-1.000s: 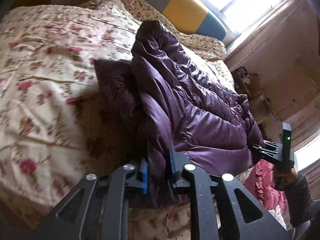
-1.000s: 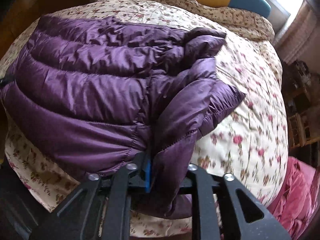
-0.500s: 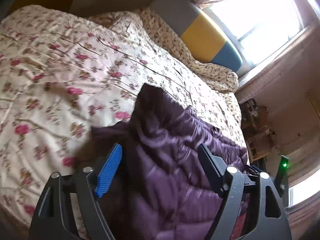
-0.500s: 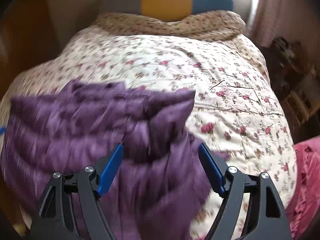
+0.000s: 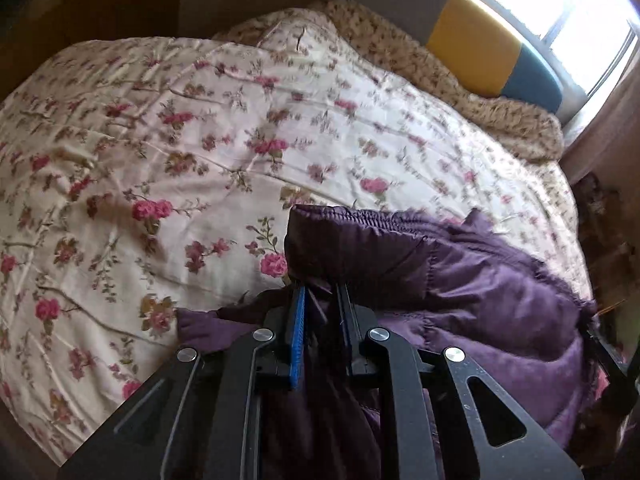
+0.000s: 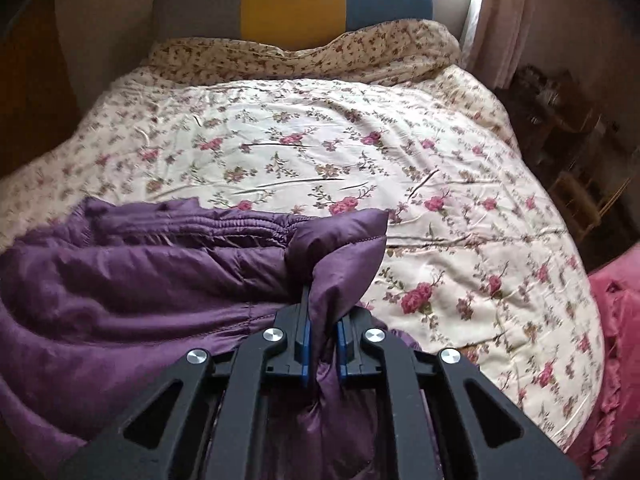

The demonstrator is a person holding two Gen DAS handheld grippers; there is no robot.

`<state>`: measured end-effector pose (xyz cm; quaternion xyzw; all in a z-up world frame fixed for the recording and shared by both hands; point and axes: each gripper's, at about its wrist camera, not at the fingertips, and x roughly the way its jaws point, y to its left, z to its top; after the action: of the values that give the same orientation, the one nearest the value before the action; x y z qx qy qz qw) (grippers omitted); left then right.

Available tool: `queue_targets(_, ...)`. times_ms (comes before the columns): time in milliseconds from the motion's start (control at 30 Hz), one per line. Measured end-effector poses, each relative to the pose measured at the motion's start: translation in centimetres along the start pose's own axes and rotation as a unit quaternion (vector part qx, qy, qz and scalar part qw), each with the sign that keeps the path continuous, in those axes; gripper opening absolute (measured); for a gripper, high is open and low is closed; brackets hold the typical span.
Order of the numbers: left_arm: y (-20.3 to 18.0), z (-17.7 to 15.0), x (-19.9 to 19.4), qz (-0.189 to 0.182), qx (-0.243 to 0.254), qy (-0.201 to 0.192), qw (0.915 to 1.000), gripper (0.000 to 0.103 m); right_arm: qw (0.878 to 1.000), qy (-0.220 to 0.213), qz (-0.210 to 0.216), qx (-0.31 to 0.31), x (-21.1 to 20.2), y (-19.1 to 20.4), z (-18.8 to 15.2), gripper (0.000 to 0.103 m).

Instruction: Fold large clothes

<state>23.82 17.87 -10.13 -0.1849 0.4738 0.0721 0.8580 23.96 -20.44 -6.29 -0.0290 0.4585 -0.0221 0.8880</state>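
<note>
Nearest, the left gripper and right gripper each pinch a thick fold of the glossy, quilted purple puffer jacket, fingers nearly closed on the fabric. Half a second ago both stood wide open. The jacket lies bunched at the near edge of the wrinkled floral bedspread; beyond, a grey, yellow and blue padded headboard.

A home bedroom: floral-quilted bed, padded headboard.

Purple jacket on floral-quilted bed
</note>
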Motion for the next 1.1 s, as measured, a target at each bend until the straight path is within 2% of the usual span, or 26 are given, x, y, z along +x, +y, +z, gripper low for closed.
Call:
queue_targets(133,-0.1,-0.7,1.4,0.030,0.019,-0.022,0.9991,0.015,0.999,-0.007,-0.041,-0.023,2.1,1.0,-0.8,0.009)
queue_targets(300,-0.5,-1.4,2.3,0.047,0.039,-0.053,0.9968,0.015,0.998,-0.009,-0.061,-0.030,4.5,1.5,-1.9,0.009)
queue_targets(500,-0.4,-1.8,2.5,0.044,0.031,-0.070,0.9961,0.015,0.997,-0.007,-0.065,-0.027,5.3,1.3,-2.0,0.009)
queue_targets(667,-0.8,-1.6,2.2,0.047,0.033,-0.063,0.9964,0.016,0.997,-0.007,-0.073,-0.030,5.2,1.5,-1.9,0.011)
queue_targets(733,-0.8,-1.3,1.6,0.049,0.031,-0.059,0.9965,0.027,0.996,-0.004,-0.077,-0.034,5.1,1.6,-1.8,0.011)
queue_targets(800,-0.8,-1.2,0.4,0.046,0.028,-0.071,0.9961,0.064,0.996,0.000,-0.079,-0.034,4.8,1.5,-1.5,0.014)
queue_targets(1000,-2.2,-2.1,-3.3,0.018,0.044,-0.116,0.9921,0.066,0.996,0.000,-0.092,-0.019,3.1,1.1,-1.1,0.039)
queue_targets(1100,-3.4,-2.6,-4.5,0.014,0.062,-0.133,0.9890,0.066,0.996,-0.010,-0.091,-0.017,1.6,1.5,-1.1,0.042)
